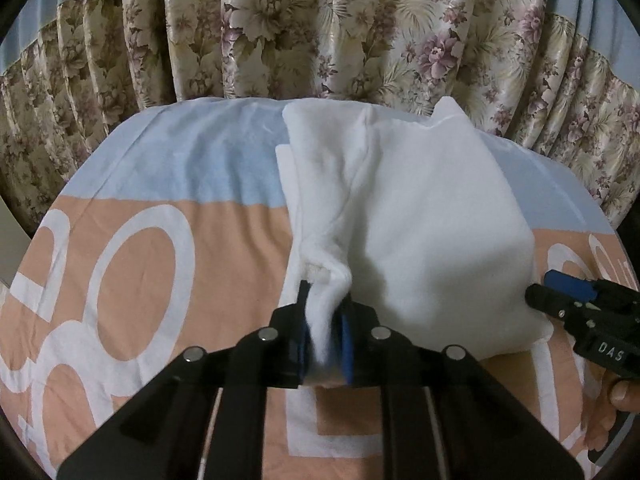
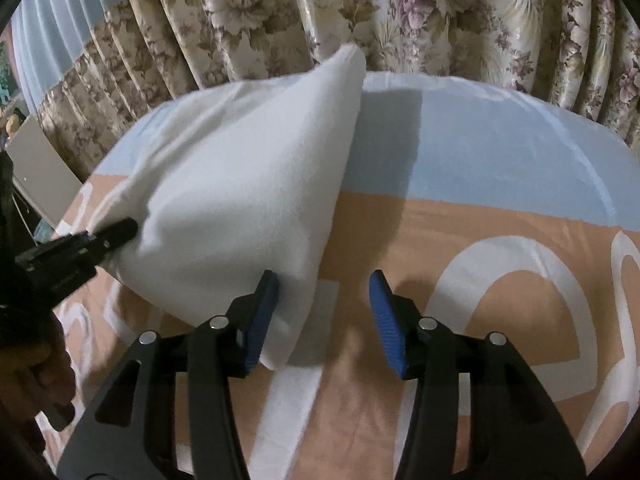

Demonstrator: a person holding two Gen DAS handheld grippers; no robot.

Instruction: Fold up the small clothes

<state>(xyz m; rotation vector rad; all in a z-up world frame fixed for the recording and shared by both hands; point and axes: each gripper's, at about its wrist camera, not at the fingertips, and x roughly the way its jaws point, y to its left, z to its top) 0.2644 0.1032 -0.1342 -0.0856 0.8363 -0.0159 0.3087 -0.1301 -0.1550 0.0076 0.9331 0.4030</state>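
Your left claw (image 1: 326,320) is closed on a bunched edge of the white garment (image 1: 420,216); the white cloth fills the narrow gap between its two blue pads (image 1: 347,344), and a small fold stands up just beyond the fingertips. From this pinch the garment spreads forward and to the right of the left claw, partly folded, with a raised corner at its far side. It lies on a bed sheet (image 1: 160,280) printed in peach and pale blue with large white letters.

Your right claw (image 2: 324,292) is open. Its jaws stand well apart, and only the left blue pad (image 2: 260,320) touches the near corner of the white garment (image 2: 240,184); the right pad is clear of the cloth, over the peach part of the bed sheet (image 2: 440,240). The garment rises as a tent shape forward and to the left of this claw. In the right wrist view the left claw (image 2: 120,232) shows at the far left, with its tip against the cloth.

Behind the bed hangs a flowered curtain (image 1: 320,32). A thumb (image 1: 624,394) shows under the right claw (image 1: 560,292) in the left wrist view.
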